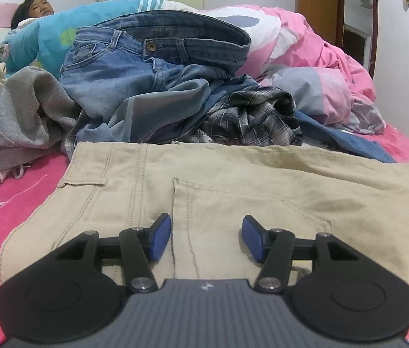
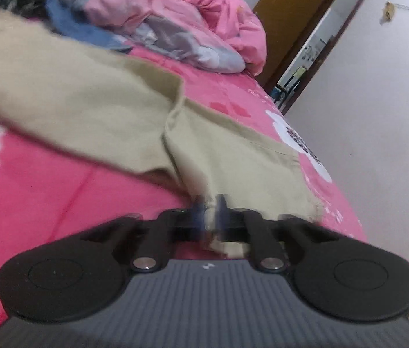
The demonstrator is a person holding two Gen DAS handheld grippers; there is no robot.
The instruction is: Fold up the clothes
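Khaki trousers [image 1: 233, 185] lie spread across the pink bed sheet [image 1: 7, 203], seat side up with a back pocket showing. My left gripper [image 1: 206, 237] hovers low over the waist end, its blue pads apart and nothing pinched between them. In the right wrist view the trouser legs [image 2: 94, 92] run away to the upper left, and my right gripper [image 2: 210, 208] is shut on the hem of one khaki leg, cloth bunched between the blurred pads.
Behind the trousers lie blue jeans [image 1: 152, 66], a plaid shirt [image 1: 250, 116], a grey garment [image 1: 24, 116] and a pink quilt [image 1: 320, 58]. A person [image 1: 34, 7] lies at the bed's head. The bed edge and white wall [image 2: 378, 145] are at the right, a doorway [image 2: 314, 43] beyond.
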